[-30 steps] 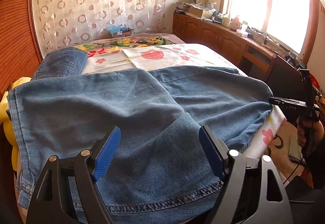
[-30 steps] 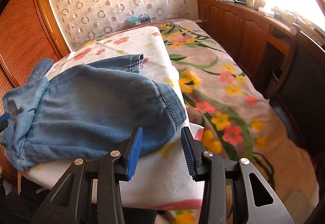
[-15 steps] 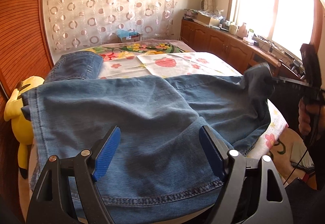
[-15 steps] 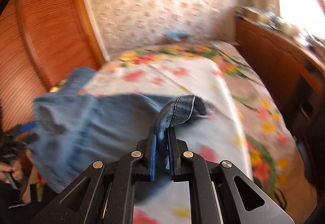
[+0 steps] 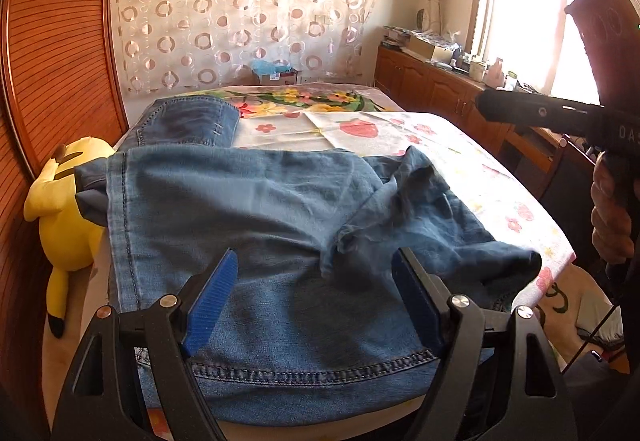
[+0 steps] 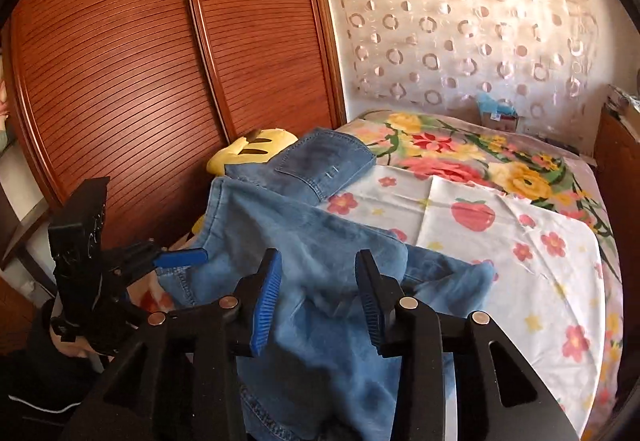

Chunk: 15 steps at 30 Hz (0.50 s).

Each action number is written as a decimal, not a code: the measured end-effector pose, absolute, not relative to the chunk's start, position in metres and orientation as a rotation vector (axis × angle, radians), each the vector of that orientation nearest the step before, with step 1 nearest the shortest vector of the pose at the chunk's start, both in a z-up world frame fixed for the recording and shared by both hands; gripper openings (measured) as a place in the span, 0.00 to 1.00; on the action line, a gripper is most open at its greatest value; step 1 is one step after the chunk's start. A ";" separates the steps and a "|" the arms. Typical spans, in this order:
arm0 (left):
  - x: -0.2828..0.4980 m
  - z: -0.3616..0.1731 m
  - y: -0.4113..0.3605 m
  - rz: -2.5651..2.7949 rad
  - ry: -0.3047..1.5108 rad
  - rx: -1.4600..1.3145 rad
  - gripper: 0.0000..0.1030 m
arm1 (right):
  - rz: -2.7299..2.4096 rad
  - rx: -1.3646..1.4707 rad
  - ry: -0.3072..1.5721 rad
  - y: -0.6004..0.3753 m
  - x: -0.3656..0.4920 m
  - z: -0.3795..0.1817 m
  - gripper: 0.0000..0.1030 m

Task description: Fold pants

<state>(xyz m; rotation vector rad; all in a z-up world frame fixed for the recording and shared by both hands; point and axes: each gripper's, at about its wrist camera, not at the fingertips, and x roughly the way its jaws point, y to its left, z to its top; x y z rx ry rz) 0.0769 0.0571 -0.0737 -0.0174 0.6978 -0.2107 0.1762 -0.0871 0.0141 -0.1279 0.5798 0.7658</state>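
Blue denim pants [image 5: 248, 217] lie across the near end of the bed, with one end thrown loosely back over the middle [image 5: 416, 201]. They also show in the right wrist view [image 6: 328, 265]. My left gripper [image 5: 316, 305] is open and empty, just above the near hem. My right gripper [image 6: 318, 297] is open and empty, above the rumpled denim. The right gripper's body [image 5: 560, 121] shows at the right of the left wrist view. The left gripper [image 6: 176, 259] shows at the left of the right wrist view.
A second denim piece [image 5: 188, 125] lies farther up the bed. A yellow plush toy [image 5: 68, 209] sits at the bed's left edge by the wooden wardrobe doors [image 6: 160, 53]. A flowered sheet [image 6: 520, 233] covers the bed. Wooden cabinets [image 5: 432, 89] stand under the window.
My right gripper held a pants end half a second ago; it has carried it over the middle, let go and opened. The left gripper stayed open over the hem.
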 end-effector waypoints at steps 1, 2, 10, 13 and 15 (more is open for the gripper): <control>0.078 -0.075 0.058 -0.212 0.701 -0.019 0.78 | 0.749 -0.125 0.580 -0.093 0.178 0.013 0.39; 0.079 -0.077 0.058 -0.213 0.705 -0.020 0.78 | 0.724 -0.130 0.576 -0.091 0.181 0.012 0.39; 0.093 -0.096 0.044 -0.250 0.753 -0.011 0.78 | 0.581 -0.098 0.655 -0.113 0.211 -0.019 0.39; 0.098 -0.105 0.040 -0.243 0.777 0.000 0.78 | 0.574 -0.095 0.702 -0.107 0.211 -0.035 0.39; 0.102 -0.110 0.040 -0.237 0.788 0.004 0.78 | 0.566 -0.097 0.727 -0.103 0.216 -0.043 0.39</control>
